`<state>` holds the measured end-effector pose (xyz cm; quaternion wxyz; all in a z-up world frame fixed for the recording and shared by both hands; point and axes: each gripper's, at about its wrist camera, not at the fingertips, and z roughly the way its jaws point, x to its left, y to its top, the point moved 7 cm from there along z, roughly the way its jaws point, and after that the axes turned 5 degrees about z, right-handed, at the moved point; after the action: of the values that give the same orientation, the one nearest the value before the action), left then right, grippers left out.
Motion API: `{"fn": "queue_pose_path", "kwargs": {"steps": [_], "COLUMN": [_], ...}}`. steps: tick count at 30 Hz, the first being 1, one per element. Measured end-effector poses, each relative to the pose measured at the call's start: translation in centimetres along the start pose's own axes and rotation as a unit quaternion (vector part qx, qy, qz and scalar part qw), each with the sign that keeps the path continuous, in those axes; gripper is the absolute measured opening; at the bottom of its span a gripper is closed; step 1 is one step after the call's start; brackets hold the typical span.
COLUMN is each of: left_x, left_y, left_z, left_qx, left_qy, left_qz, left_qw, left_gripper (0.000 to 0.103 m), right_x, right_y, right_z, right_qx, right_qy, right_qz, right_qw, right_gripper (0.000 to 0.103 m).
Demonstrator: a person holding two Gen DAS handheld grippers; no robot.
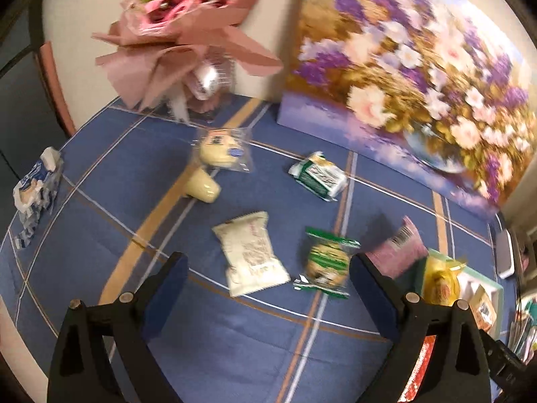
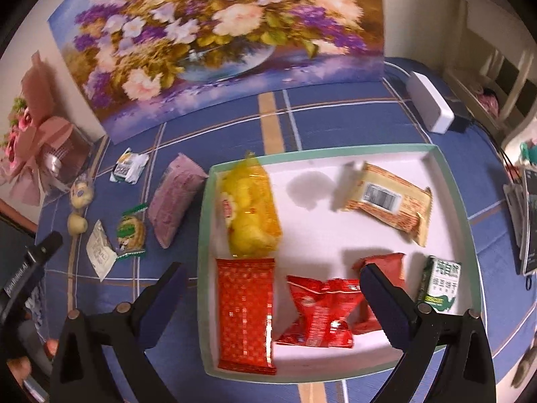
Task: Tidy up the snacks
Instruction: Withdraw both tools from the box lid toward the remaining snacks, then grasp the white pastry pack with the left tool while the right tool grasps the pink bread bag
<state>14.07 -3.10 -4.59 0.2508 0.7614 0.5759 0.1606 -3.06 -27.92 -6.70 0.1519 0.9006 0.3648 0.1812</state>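
My left gripper point(image 1: 268, 262) hangs open over the blue checked cloth, nothing between its fingers. Just ahead of it lie a white packet point(image 1: 251, 253) and a green cookie packet point(image 1: 327, 263). Farther off are a green-and-white packet point(image 1: 319, 176), a cream snack in clear wrap point(image 1: 221, 149) and a pink packet point(image 1: 397, 250). My right gripper point(image 2: 273, 270) is open and empty above the white tray point(image 2: 335, 149). The tray holds a yellow bag point(image 2: 250, 208), an orange packet point(image 2: 389, 201), a red patterned packet point(image 2: 245, 312), a crinkled red bag point(image 2: 319, 312) and a green carton point(image 2: 441, 283).
A flower painting point(image 2: 214, 40) stands at the back of the table. A pink bouquet point(image 1: 174, 33) sits at the back left. A blue-and-white packet point(image 1: 35, 188) lies by the left edge. A white box point(image 2: 429, 105) rests at the back right.
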Motion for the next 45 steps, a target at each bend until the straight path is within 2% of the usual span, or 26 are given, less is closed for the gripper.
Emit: {"fn": "queue_pose_path", "kwargs": {"steps": [4, 6, 10, 19, 21, 23, 26, 29, 33, 37, 39, 45], "left_x": [2.6, 3.9, 5.8, 5.4, 5.0, 4.7, 3.9, 3.2, 2.6, 2.2, 2.0, 1.5], "left_y": [0.4, 0.5, 0.6, 0.1, 0.0, -0.2, -0.2, -0.4, -0.6, -0.8, -0.9, -0.5], "left_z": [0.4, 0.7, 1.4, 5.5, 6.5, 7.4, 8.7, 9.8, 11.0, 12.0, 12.5, 12.9], "left_qx": [0.008, 0.014, 0.026, 0.081, 0.089, 0.098, 0.108, 0.117, 0.127, 0.134, 0.137, 0.127], "left_qy": [-0.003, 0.003, 0.009, -0.021, -0.030, -0.038, -0.048, -0.059, -0.063, -0.075, -0.071, -0.052], "left_qz": [-0.026, -0.036, -0.058, -0.086, -0.088, -0.090, -0.085, -0.084, -0.079, -0.082, -0.076, -0.056], "left_qw": [0.9996, 0.9992, 0.9979, 0.9928, 0.9916, 0.9904, 0.9893, 0.9878, 0.9866, 0.9848, 0.9852, 0.9890], "left_gripper": [0.097, 0.097, 0.097, 0.097, 0.096, 0.094, 0.083, 0.081, 0.070, 0.066, 0.062, 0.062], "right_x": [3.3, 5.1, 7.6, 10.1, 10.5, 10.9, 11.0, 11.2, 11.5, 11.4, 11.4, 11.6], "right_y": [0.1, 0.1, 0.3, 2.9, 3.7, 4.3, 4.7, 4.7, 4.7, 4.8, 4.7, 4.7], "right_z": [-0.2, -0.1, 1.0, 5.2, 5.9, 6.7, 8.2, 9.9, 11.9, 13.3, 14.1, 15.4], "right_qx": [-0.011, -0.009, 0.003, 0.073, 0.080, 0.087, 0.108, 0.127, 0.146, 0.149, 0.151, 0.148], "right_qy": [0.028, 0.053, 0.073, 0.081, 0.073, 0.057, 0.048, 0.037, 0.019, -0.007, -0.014, -0.032], "right_qz": [-0.026, -0.036, -0.044, 0.018, 0.026, 0.025, 0.045, 0.056, 0.058, 0.049, 0.042, 0.028], "right_qw": [0.999, 0.998, 0.996, 0.994, 0.994, 0.994, 0.992, 0.990, 0.987, 0.988, 0.987, 0.988], "right_gripper": [0.103, 0.103, 0.103, 0.102, 0.099, 0.092, 0.088, 0.078, 0.073, 0.066, 0.064, 0.061]}}
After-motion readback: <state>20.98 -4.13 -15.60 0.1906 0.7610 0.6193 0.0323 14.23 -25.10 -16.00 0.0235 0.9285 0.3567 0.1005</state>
